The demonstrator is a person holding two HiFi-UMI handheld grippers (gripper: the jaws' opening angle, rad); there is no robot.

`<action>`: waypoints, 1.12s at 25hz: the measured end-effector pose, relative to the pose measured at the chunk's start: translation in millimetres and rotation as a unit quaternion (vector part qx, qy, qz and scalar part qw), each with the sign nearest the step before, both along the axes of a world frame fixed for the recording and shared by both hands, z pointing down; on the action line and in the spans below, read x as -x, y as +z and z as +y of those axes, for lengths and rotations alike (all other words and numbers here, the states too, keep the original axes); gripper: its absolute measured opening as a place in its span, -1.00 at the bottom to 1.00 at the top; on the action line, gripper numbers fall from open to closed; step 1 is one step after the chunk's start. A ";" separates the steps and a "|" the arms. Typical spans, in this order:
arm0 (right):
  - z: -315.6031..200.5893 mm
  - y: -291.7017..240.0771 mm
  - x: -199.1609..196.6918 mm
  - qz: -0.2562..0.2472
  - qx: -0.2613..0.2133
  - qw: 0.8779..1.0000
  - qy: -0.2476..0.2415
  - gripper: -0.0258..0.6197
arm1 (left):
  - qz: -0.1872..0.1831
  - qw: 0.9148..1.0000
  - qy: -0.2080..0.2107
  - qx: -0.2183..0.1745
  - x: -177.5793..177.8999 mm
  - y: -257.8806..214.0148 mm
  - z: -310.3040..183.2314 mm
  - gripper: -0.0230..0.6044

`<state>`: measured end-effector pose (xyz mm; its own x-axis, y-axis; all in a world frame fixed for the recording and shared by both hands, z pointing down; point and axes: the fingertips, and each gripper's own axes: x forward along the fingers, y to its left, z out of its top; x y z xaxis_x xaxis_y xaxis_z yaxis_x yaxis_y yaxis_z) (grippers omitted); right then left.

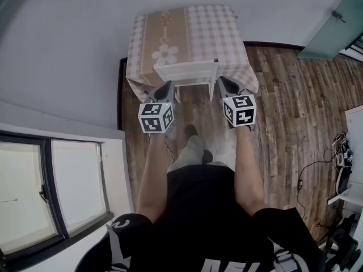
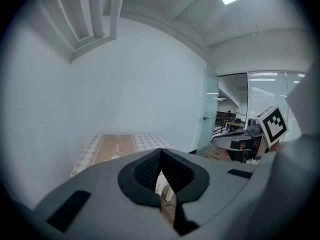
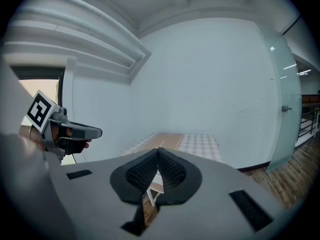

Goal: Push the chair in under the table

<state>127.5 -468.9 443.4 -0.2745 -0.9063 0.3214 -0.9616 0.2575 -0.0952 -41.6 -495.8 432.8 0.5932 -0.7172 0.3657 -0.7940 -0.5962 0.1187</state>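
Observation:
A white chair (image 1: 186, 72) stands at the near edge of a table (image 1: 187, 33) covered in a checked cloth with a tan flowered runner; its seat is partly hidden under the cloth. My left gripper (image 1: 168, 85) is shut and empty at the chair's left rear corner. My right gripper (image 1: 222, 79) is shut and empty at the right rear corner. Contact with the chair is not clear. In the left gripper view the shut gripper (image 2: 160, 151) points toward the table (image 2: 117, 146). In the right gripper view the shut gripper (image 3: 158, 150) points at the table (image 3: 185, 141), with a chair leg (image 3: 152, 194) below it.
The table stands against a pale wall (image 1: 85, 50). A window (image 1: 51, 191) is at the near left and a glass door (image 1: 332, 24) at the far right. Cables and white furniture (image 1: 343, 163) sit on the wood floor at the right. My socked foot (image 1: 190, 149) is behind the chair.

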 end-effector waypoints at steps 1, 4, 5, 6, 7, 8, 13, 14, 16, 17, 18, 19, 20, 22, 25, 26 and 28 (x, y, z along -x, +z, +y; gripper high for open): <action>0.4 0.7 -0.6 -0.001 0.001 1.000 0.001 -0.88 | 0.002 1.000 0.001 0.002 -0.3 0.4 0.0 -0.85; 2.5 4.5 -1.9 -0.001 0.004 1.000 -0.001 -0.88 | 0.007 1.000 0.004 0.006 -1.3 3.7 1.0 -0.85; 2.8 5.3 -2.5 -0.001 0.005 1.000 -0.001 -0.88 | 0.008 1.000 0.005 0.007 -1.9 4.2 1.1 -0.85; 2.8 5.6 -2.7 -0.002 0.005 1.000 -0.001 -0.88 | 0.009 1.000 0.006 0.008 -2.2 4.3 1.0 -0.85; 2.7 5.5 -2.8 -0.003 0.006 1.000 -0.001 -0.88 | 0.009 1.000 0.006 0.009 -2.3 3.9 0.9 -0.85; 2.5 5.3 -2.7 -0.005 0.007 1.000 -0.002 -0.88 | 0.009 1.000 0.006 0.010 -2.5 3.5 0.7 -0.85; -0.2 10.7 -2.6 -0.023 0.011 1.000 -0.003 -0.88 | 0.011 1.000 0.008 0.012 -2.1 7.2 -2.0 -0.85; -0.1 12.3 -2.5 -0.025 0.013 1.000 -0.003 -0.88 | 0.011 1.000 0.008 0.013 -1.4 8.4 -2.0 -0.85; 0.3 14.3 -1.7 -0.027 0.015 1.000 -0.003 -0.88 | 0.011 1.000 0.009 0.014 0.2 9.9 -1.9 -0.85; -0.1 14.8 -1.3 -0.028 0.016 0.999 -0.003 -0.88 | 0.012 1.000 0.010 0.015 0.7 10.2 -2.4 -0.85; -1.0 14.9 -1.0 -0.029 0.017 0.999 -0.003 -0.88 | 0.012 1.000 0.010 0.016 0.8 10.3 -3.3 -0.85; -2.0 14.5 -0.8 -0.031 0.017 0.999 -0.004 -0.88 | 0.013 1.000 0.011 0.017 0.4 10.3 -4.3 -0.85; -2.7 14.0 -0.7 -0.033 0.017 0.999 -0.004 -0.88 | 0.013 1.000 0.012 0.018 -0.4 10.3 -4.8 -0.85; -3.0 13.2 -1.2 -0.038 0.017 0.999 -0.005 -0.88 | 0.014 1.000 0.015 0.018 -2.6 10.5 -4.7 -0.85; -4.7 14.0 -1.9 -0.043 0.017 0.999 -0.005 -0.88 | 0.015 1.000 0.017 0.018 -4.9 12.1 -5.6 -0.85; -6.1 14.7 -1.5 -0.044 0.018 0.999 -0.005 -0.88 | 0.015 1.000 0.018 0.018 -5.0 13.0 -6.9 -0.85; -9.2 15.9 0.0 -0.043 0.018 0.999 -0.005 -0.88 | 0.016 1.000 0.019 0.019 -4.3 14.3 -10.1 -0.85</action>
<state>127.5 -478.1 459.3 -0.3115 -0.8914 0.3293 -0.9469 0.2623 -0.1859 -37.3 -506.0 447.1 0.6323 -0.6795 0.3722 -0.7657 -0.6212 0.1668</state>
